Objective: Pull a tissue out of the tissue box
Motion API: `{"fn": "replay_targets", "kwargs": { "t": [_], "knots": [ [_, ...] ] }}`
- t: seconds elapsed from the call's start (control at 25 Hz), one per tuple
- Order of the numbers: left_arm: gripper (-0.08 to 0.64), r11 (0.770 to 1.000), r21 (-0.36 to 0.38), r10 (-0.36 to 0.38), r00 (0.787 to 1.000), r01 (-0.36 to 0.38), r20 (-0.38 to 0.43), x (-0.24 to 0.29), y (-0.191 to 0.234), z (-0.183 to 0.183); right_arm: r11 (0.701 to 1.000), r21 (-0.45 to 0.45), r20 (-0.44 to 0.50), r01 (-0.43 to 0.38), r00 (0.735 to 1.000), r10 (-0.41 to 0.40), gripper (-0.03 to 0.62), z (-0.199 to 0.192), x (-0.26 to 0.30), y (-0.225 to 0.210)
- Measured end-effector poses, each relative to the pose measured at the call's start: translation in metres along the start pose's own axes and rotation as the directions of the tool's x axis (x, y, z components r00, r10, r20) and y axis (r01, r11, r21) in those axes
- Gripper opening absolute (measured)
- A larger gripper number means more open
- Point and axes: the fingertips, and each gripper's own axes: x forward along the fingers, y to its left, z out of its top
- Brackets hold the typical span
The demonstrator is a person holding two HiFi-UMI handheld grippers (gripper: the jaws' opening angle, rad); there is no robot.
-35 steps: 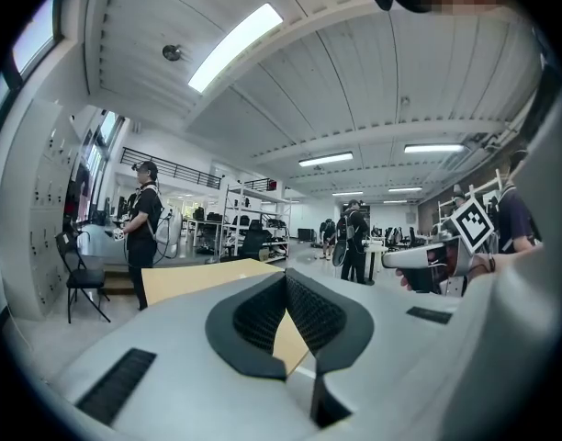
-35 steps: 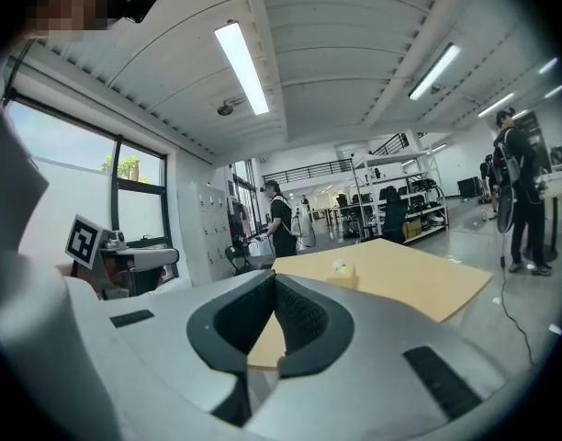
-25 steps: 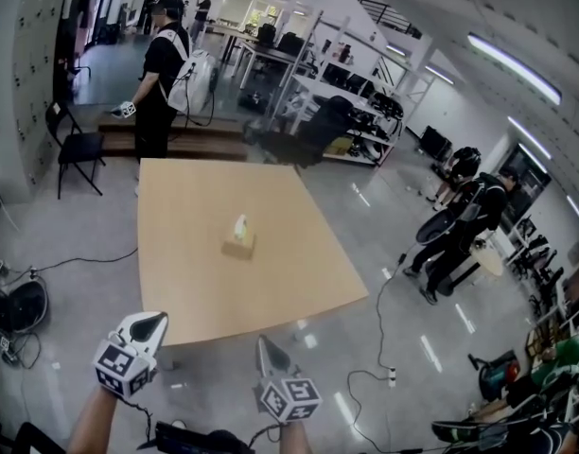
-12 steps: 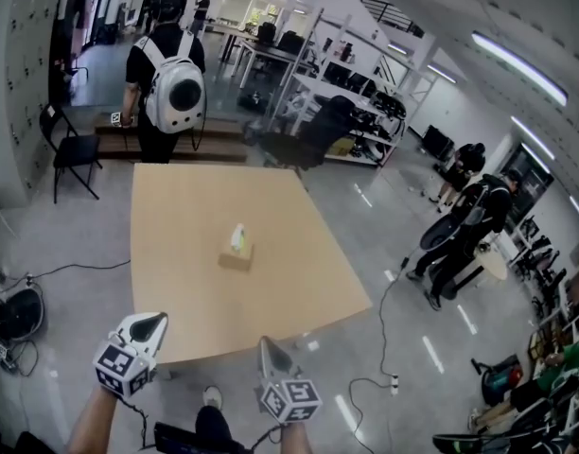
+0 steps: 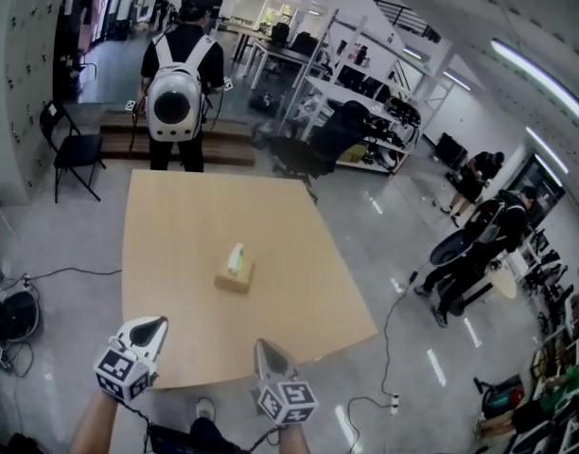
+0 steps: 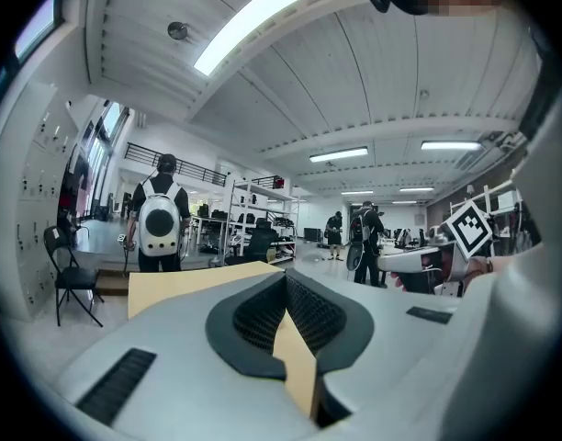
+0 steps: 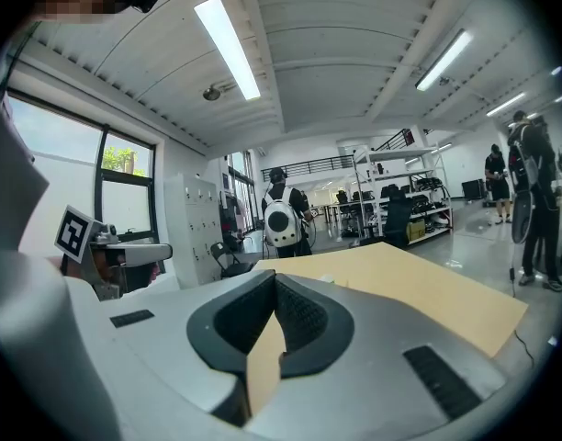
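Note:
A tan tissue box lies near the middle of the light wooden table, with a pale tissue standing up out of its top. Both grippers are held by the table's near edge, well short of the box. My left gripper is to the box's lower left and my right gripper is just below it. In the left gripper view the left gripper has its pads meeting at the tip with nothing between them. The right gripper looks the same in the right gripper view.
A person with a white backpack stands at the table's far edge. A black folding chair is at the far left and an office chair is beyond the far right corner. Cables run over the floor on the right, near other people.
The table and box have come nearer, and both grippers have advanced to the near edge. The person with the backpack has turned away and shifted right behind the far edge.

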Motion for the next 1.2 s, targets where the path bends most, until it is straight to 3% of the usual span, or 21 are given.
{"fn": "replay_targets", "kwargs": {
  "t": [0.64, 1.2],
  "knots": [
    [0.008, 0.994, -0.032, 0.103, 0.995, -0.103, -0.003, 0.095, 0.041, 0.008, 0.996, -0.009, -0.038, -0.094, 0.995, 0.093, 0.012, 0.024, 0.090, -0.061],
    [0.008, 0.985, -0.014, 0.170, 0.985, -0.171, -0.038, 0.133, 0.047, 0.012, 0.986, -0.001, -0.055, -0.167, 0.985, 0.166, 0.012, 0.026, 0.131, -0.097]
  ]
}}
